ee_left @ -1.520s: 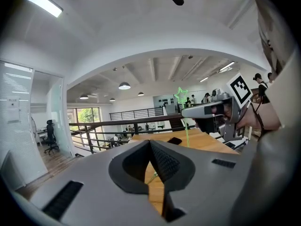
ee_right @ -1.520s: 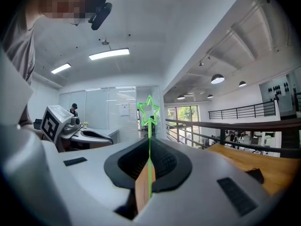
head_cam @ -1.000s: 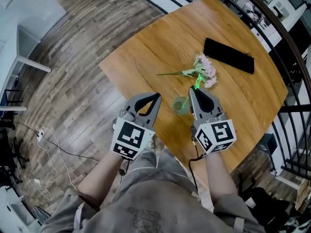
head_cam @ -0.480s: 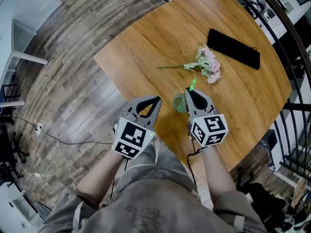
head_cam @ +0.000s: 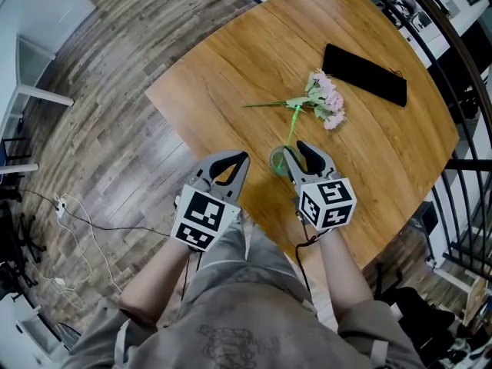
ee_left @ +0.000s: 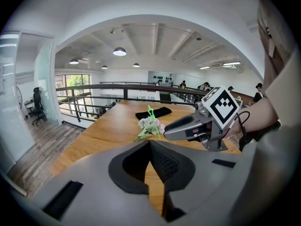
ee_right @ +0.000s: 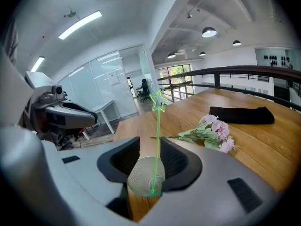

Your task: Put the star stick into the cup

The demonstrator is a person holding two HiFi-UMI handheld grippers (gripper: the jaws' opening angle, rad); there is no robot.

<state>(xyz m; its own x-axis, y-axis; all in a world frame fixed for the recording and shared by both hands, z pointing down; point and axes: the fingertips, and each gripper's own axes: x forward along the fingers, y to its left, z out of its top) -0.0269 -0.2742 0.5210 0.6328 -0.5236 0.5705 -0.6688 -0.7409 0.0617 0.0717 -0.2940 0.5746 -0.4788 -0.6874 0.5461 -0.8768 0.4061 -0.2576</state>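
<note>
A thin green star stick (head_cam: 292, 125) stands in the small clear green cup (head_cam: 280, 162) near the front edge of the round wooden table (head_cam: 231, 60), leaning away from me. My right gripper (head_cam: 295, 151) sits just behind the cup, and its jaws are opening. In the right gripper view the stick (ee_right: 157, 135) rises from the cup (ee_right: 146, 177) between the parted jaws, touching neither pad, with its star (ee_right: 159, 100) high above. My left gripper (head_cam: 244, 158) hovers left of the cup, shut and holding nothing (ee_left: 150, 144).
A sprig of pink flowers (head_cam: 326, 108) lies on the table beyond the cup. A flat black pouch (head_cam: 363, 74) lies further back. A dark railing (head_cam: 461, 68) runs past the table's right side. Wood floor and a cable (head_cam: 84, 221) are at the left.
The right gripper carried the star stick back and to the left over the cup. The stick now stands in the cup and the jaws have parted from it. The left gripper barely moved.
</note>
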